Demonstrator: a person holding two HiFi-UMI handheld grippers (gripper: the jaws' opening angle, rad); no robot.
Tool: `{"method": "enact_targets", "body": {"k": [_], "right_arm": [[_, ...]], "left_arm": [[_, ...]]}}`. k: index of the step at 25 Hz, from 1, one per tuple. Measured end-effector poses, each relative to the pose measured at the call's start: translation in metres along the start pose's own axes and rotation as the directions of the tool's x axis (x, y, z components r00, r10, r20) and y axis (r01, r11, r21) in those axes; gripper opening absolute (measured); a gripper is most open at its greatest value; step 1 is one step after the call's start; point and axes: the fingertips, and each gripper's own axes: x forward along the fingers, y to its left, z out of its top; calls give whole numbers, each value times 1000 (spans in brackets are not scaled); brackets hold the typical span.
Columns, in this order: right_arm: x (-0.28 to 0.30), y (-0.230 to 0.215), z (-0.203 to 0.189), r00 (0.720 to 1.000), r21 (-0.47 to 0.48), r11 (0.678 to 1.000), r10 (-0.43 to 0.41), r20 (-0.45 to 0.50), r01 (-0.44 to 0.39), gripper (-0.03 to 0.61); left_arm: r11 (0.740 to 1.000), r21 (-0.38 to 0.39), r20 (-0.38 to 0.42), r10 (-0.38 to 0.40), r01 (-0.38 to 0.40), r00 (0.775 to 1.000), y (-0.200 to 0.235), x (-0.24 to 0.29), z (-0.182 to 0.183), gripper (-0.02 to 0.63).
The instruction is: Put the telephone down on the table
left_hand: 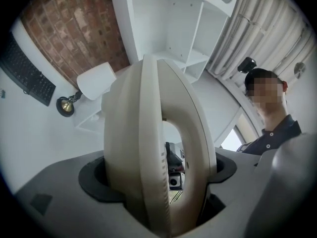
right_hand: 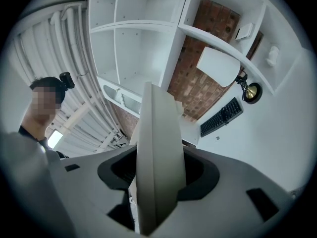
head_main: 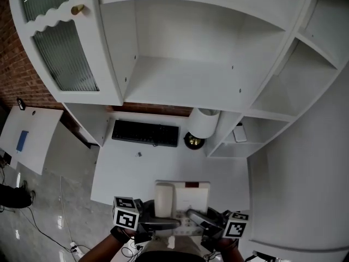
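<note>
A cream desk telephone [head_main: 182, 197] with its handset on the left side is at the near edge of the white table [head_main: 122, 173], close to my body. My left gripper [head_main: 162, 221] is shut on its left side. My right gripper [head_main: 197, 217] is shut on its right side. In the left gripper view the telephone [left_hand: 143, 143] stands edge-on between the dark pads, handset and body both clamped. In the right gripper view the telephone's [right_hand: 157, 157] thin edge fills the gap between the pads. Whether the telephone's underside touches the table is hidden.
A black keyboard [head_main: 145, 132] lies at the table's back. A lamp with a white shade [head_main: 204, 123] and brass base [head_main: 193, 141] stands beside it. White hutch shelves [head_main: 185, 75] rise behind. A person [left_hand: 270, 118] shows in both gripper views.
</note>
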Motion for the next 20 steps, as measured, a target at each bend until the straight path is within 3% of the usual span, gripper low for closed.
{"method": "enact_targets", "body": {"k": [7, 14, 20], "right_arm": [[18, -31, 15, 1000, 7, 1000, 15, -14, -15, 205], [33, -72, 18, 1000, 3, 1000, 8, -30, -8, 205], [44, -107, 10, 999, 26, 1000, -6, -50, 7, 206]], "left_arm": [[1000, 5, 77, -1, 1, 997, 33, 0, 22, 474], [1000, 16, 73, 16, -17, 997, 75, -1, 28, 474], [998, -58, 75, 8, -3, 997, 113, -5, 13, 474]]}}
